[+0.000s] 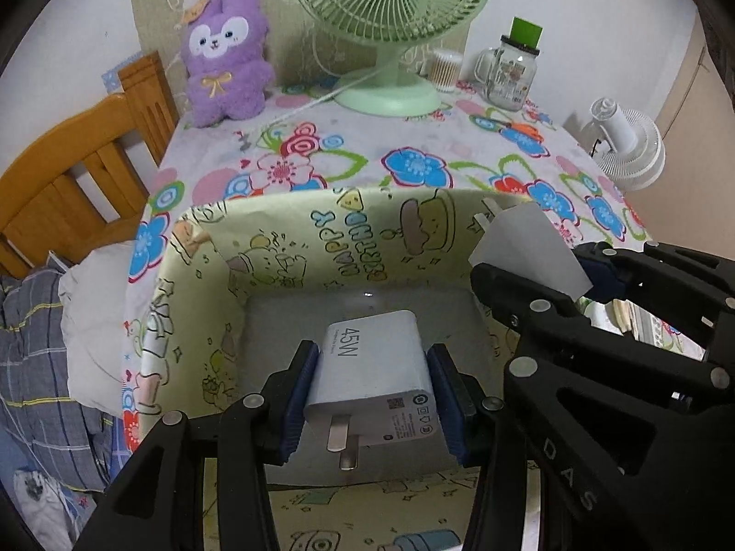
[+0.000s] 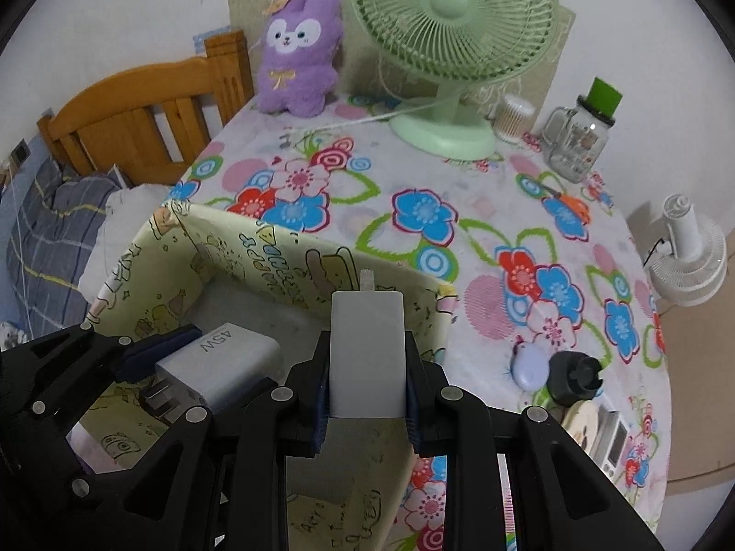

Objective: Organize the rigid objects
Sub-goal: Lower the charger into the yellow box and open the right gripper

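My left gripper (image 1: 374,390) is shut on a white 45W charger (image 1: 374,376), prongs toward the camera, held inside the open yellow cartoon-print box (image 1: 294,229). My right gripper (image 2: 367,390) is shut on a second white charger (image 2: 367,349), prongs pointing away, held above the box's right wall (image 2: 404,284). The right gripper (image 1: 551,275) with its charger (image 1: 523,248) also shows in the left wrist view. The left gripper (image 2: 151,367) with the 45W charger (image 2: 220,362) shows in the right wrist view.
On the floral tablecloth (image 2: 413,183) stand a green fan (image 2: 455,46), a purple plush (image 2: 298,55), a cotton-swab jar (image 2: 512,117) and a glass mug jar (image 2: 579,137). A lilac oval item (image 2: 530,367), a black cap (image 2: 579,376) and small items lie right. A white fan (image 2: 689,252) and wooden bed frame (image 2: 138,105) flank the table.
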`<state>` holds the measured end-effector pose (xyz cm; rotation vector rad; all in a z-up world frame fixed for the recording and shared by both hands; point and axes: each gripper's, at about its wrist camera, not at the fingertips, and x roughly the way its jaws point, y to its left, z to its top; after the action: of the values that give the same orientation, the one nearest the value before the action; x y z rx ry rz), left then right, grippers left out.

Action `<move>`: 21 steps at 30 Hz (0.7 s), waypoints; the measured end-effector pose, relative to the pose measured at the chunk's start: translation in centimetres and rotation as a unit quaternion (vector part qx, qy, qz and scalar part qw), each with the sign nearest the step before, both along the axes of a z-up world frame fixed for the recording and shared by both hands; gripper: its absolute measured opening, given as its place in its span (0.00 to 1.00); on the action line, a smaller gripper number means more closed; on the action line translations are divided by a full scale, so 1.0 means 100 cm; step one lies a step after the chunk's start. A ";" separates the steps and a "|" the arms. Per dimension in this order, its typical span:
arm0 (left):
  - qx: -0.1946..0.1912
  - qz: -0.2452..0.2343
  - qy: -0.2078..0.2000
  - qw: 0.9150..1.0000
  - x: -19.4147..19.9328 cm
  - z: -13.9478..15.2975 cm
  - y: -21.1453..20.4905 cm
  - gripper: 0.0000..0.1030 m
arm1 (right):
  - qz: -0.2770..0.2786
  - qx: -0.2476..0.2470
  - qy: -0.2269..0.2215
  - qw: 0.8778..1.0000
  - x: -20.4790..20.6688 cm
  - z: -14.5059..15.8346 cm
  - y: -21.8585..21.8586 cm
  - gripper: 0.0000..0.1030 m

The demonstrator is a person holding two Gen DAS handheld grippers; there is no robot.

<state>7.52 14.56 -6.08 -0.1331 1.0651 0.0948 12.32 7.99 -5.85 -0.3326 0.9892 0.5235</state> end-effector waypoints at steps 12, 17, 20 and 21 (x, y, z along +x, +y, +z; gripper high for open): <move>0.006 0.018 0.029 0.999 0.006 -0.017 0.008 0.52 | 0.013 -0.003 0.020 1.000 0.006 -0.013 0.007 0.29; 0.010 0.019 0.022 1.000 0.004 -0.013 0.007 0.66 | 0.020 -0.006 0.013 1.000 0.004 -0.009 0.008 0.36; 0.007 0.020 0.019 1.000 0.002 -0.009 0.006 0.71 | 0.022 0.003 0.025 0.999 0.004 -0.007 0.005 0.41; 0.006 0.020 0.018 1.000 0.001 -0.007 0.006 0.73 | 0.024 0.006 0.028 0.999 0.003 -0.006 0.005 0.42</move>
<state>7.65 15.14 -6.81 -0.1421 1.0979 0.1409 12.60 8.46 -6.43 -0.3337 1.0330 0.5848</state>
